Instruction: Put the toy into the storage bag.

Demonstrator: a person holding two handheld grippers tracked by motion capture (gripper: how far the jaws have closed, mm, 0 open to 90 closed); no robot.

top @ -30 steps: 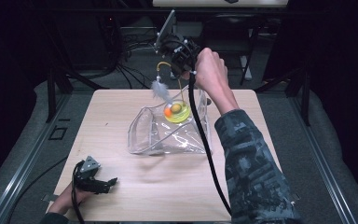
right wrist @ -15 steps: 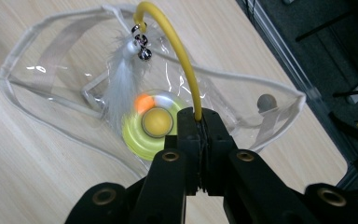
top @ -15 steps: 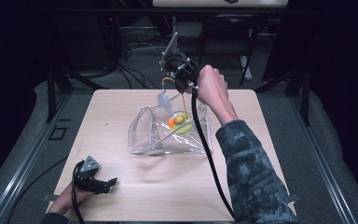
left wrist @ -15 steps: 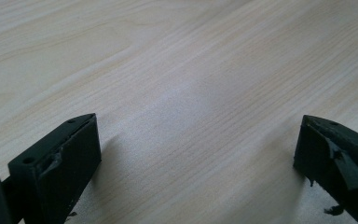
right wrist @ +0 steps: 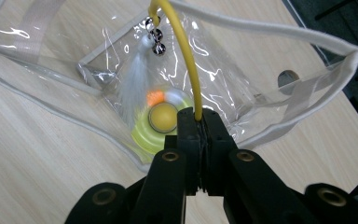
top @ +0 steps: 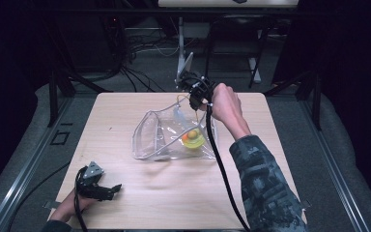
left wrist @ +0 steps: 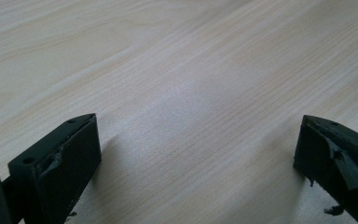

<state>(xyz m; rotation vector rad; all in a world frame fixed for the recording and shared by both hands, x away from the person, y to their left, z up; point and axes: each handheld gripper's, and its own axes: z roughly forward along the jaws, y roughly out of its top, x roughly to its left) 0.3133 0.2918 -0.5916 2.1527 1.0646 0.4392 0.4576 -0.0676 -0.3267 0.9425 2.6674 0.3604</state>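
Observation:
A clear plastic bag [top: 154,140] lies on the wooden table [top: 121,106] with its mouth toward the far side. Inside it sits a yellow-green round toy [top: 192,139] with an orange ball on it. My right gripper [top: 192,102] hangs over the bag's far right corner, shut on a thin yellow wand [right wrist: 186,56]. The wand curves upward in the right gripper view and carries small bells [right wrist: 156,38] and a white feather [right wrist: 135,81] that dangles inside the bag above the round toy [right wrist: 161,122]. My left gripper [top: 113,187] rests open at the front left corner, jaws wide over bare wood [left wrist: 198,149].
Dark floor, cables and metal stands lie beyond the far edge of the table. The person's right forearm in a patterned sleeve [top: 265,188] crosses the right side of the table, and a black cable [top: 220,164] trails along it. Bare wood lies between the bag and the left gripper.
The right gripper has sunk toward the table with the yellow wand, lowering the feather into the bag. The bag has settled flatter. The left gripper has stayed put.

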